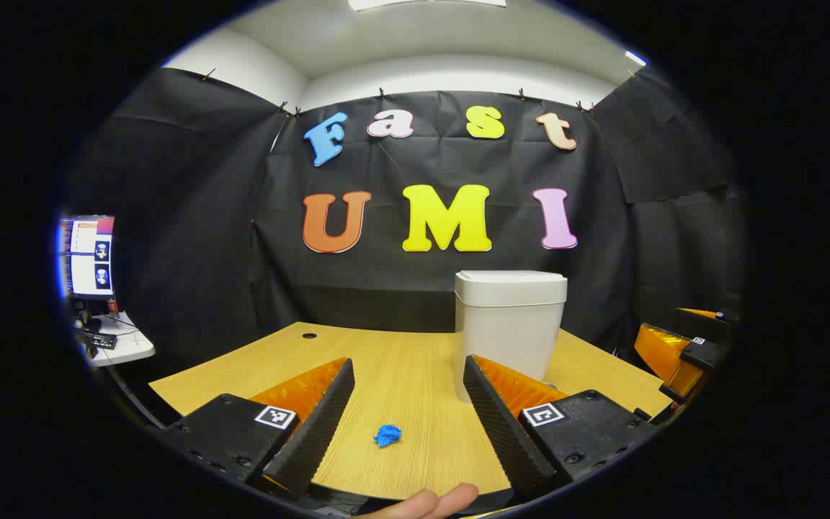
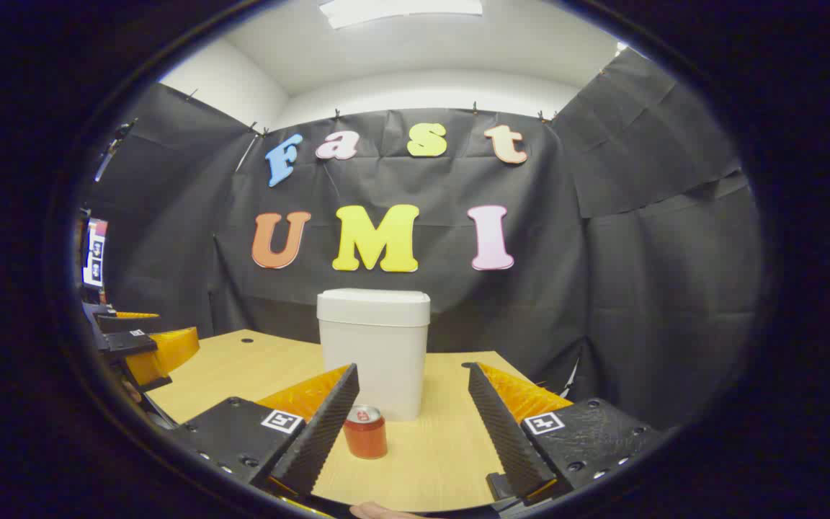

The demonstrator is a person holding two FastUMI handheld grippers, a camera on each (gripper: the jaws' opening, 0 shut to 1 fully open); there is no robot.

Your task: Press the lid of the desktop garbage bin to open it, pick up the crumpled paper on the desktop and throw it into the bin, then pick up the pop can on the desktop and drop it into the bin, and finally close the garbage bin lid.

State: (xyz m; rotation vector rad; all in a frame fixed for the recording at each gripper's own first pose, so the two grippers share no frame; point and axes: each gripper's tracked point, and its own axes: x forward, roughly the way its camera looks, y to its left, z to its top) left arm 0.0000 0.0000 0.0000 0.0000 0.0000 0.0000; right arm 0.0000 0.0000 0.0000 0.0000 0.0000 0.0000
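In the left gripper view, the left hand-held gripper [image 1: 408, 418] hovers above the wooden worktop [image 1: 400, 367] with its two fingers spread wide and nothing between them. The crumpled paper [image 1: 387, 435], a small blue ball, lies on the worktop in the gap between the fingers, touching neither. The white bin [image 1: 510, 324] stands upright farther back and to the right, its lid [image 1: 511, 285] shut; the gripper's right-side finger overlaps its lower corner in the view. A fingertip [image 1: 429, 502] of the person shows at the bottom edge. A monitor [image 1: 89, 254] on a small side table [image 1: 123, 344] sits at far left, apart from the worktop. The right hand-held gripper [image 1: 685, 353] shows at the far right edge, beside the worktop; whether it is wide or narrow cannot be told from here.

In the right gripper view, the right hand-held gripper's fingers likewise stand wide apart, holding nothing. The can [image 2: 365, 431] stands upright on the worktop just beside the left-side finger, in front of the bin and near its base. The bin's lid is closed here too. The left hand-held gripper appears at the left edge.
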